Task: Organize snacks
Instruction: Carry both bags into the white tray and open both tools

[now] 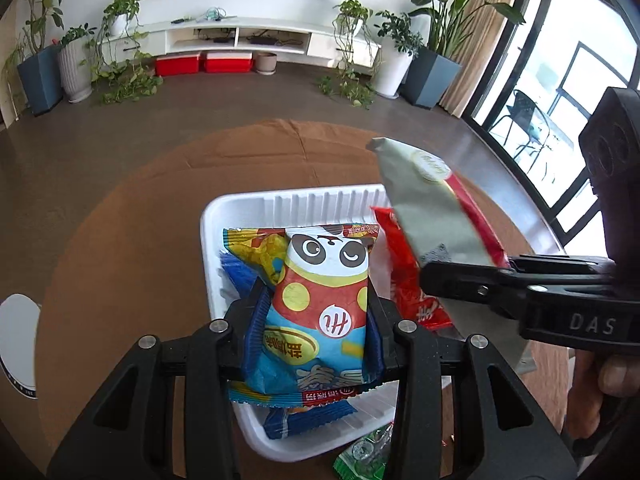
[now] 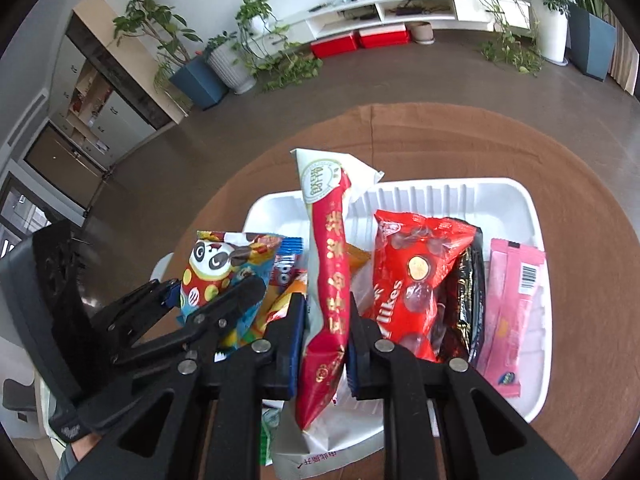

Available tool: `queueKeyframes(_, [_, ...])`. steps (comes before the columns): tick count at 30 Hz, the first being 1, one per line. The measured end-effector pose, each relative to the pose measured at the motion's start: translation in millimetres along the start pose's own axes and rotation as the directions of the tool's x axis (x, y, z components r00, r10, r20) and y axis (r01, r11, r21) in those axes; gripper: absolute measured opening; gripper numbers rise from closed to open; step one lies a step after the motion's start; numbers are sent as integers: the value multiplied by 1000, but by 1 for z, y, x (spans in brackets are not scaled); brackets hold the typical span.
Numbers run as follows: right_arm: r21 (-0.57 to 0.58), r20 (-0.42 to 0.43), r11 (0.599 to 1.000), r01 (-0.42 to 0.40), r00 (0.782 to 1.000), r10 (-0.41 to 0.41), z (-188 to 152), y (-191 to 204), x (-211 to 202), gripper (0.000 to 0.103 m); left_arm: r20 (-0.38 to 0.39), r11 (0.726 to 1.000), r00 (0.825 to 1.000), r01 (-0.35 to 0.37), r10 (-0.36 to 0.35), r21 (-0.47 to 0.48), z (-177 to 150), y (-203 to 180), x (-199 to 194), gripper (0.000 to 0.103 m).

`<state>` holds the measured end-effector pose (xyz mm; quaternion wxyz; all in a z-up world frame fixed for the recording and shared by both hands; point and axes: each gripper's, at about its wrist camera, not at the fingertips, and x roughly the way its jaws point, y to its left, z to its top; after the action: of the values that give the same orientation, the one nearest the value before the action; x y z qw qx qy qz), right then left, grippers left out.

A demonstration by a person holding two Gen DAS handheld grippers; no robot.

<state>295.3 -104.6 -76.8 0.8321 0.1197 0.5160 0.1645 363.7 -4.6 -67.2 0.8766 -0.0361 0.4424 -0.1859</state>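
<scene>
My left gripper (image 1: 316,304) is shut on a panda snack packet (image 1: 324,296) and holds it over the white tray (image 1: 248,208); the packet also shows in the right wrist view (image 2: 212,276). My right gripper (image 2: 326,312) is shut on a long red-and-white snack packet (image 2: 326,280), held upright over the tray (image 2: 516,196); it also shows in the left wrist view (image 1: 432,208). In the tray lie a red Milkes bag (image 2: 408,280), a black packet (image 2: 468,304), a pink packet (image 2: 512,304), blue packets (image 1: 240,276) and a yellow one (image 1: 264,252).
The tray sits on a round table with a brown cloth (image 1: 160,208). A green packet (image 1: 364,452) lies on the cloth by the tray's near edge. A white round object (image 1: 18,344) is at the far left. Plants and a TV cabinet stand across the floor.
</scene>
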Motion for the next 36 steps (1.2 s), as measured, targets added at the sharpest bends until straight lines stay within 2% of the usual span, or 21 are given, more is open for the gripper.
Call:
queueKeyframes(4, [12,-28,1000,27,999,-27,-2,-9,20,19,-12,1000,1000,-15,15,4,-2,2,19,39])
queueKeyframes(11, [13,-9,999,35,999,-35,-7,-13,26,20,-15,999,999,-28,28,31,2,-5,40,41])
queueKeyframes(13, [6,-7,999,36,999,-36,-8,-13,25,20,-18,999,999,-33,34,28,2,-5,43,48])
queueKeyframes(21, [-12,-1,999,53,999,-53,-11,-9,19,21,-19,998,999,-51,51,27,-5,-4,36,57])
queueKeyframes(23, [-11,7,999,52,999,-52,-11,-8,14,22,-13,998,998,-54,54,26,-8,-2,33,62])
queueKeyframes(25, [-12,21,999,52,998,-51,-12,-8,9,24,-8,998,998,-59,59,26,-9,-3,31,73])
queueKeyframes(26, [-12,25,999,51,998,-50,-12,-8,7,25,-7,998,998,-57,57,28,-11,-4,29,74])
queueKeyframes(30, [-33,42,997,63,997,-61,-15,-4,2,32,-1,998,999,-49,49,40,-15,-9,24,75])
queueKeyframes(34, [-53,51,996,66,997,-63,-18,0,-4,33,9,997,999,-52,52,51,-20,-15,15,75])
queueKeyframes(36, [-64,58,996,64,996,-60,-20,3,-9,38,18,997,998,-53,52,53,-23,-19,8,80])
